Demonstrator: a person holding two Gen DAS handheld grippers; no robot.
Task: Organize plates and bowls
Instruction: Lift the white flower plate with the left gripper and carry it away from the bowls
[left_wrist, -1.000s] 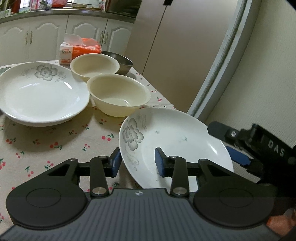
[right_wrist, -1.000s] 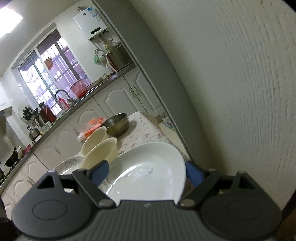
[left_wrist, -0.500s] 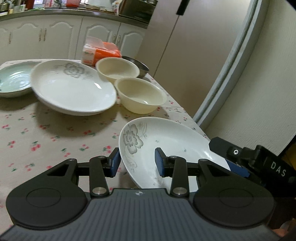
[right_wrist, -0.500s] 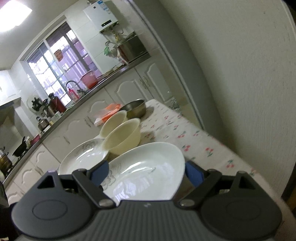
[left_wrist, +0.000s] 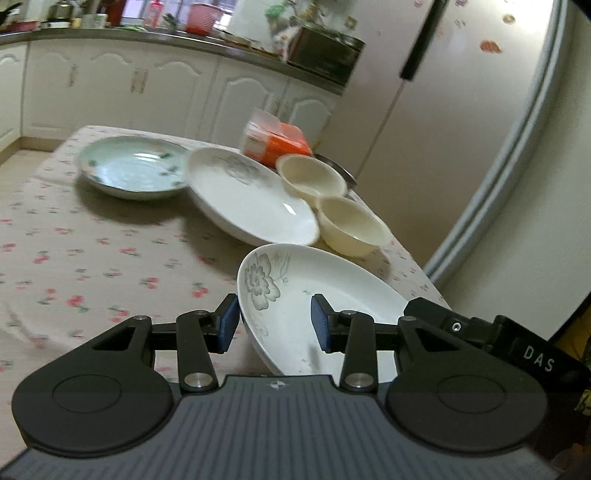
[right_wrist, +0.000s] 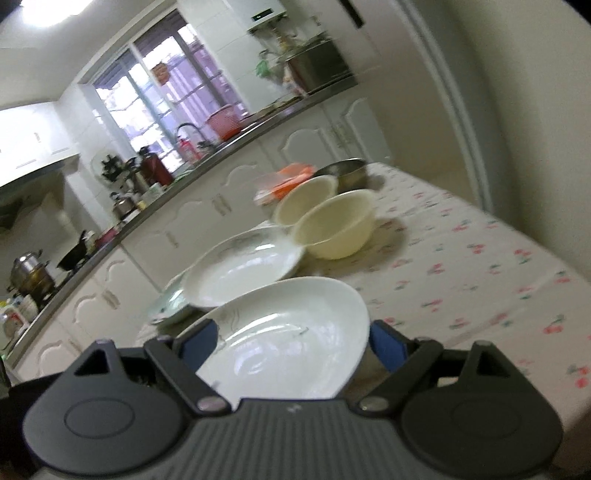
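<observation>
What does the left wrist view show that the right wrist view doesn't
Only the left wrist view shows the flower print on the carried plate, the whole pale green plate and the fridge handle. Only the right wrist view shows the window, the faucet and the pots on the stove. Both show the carried plate, the second white plate, two cream bowls, the steel bowl and the orange tissue pack.
</observation>
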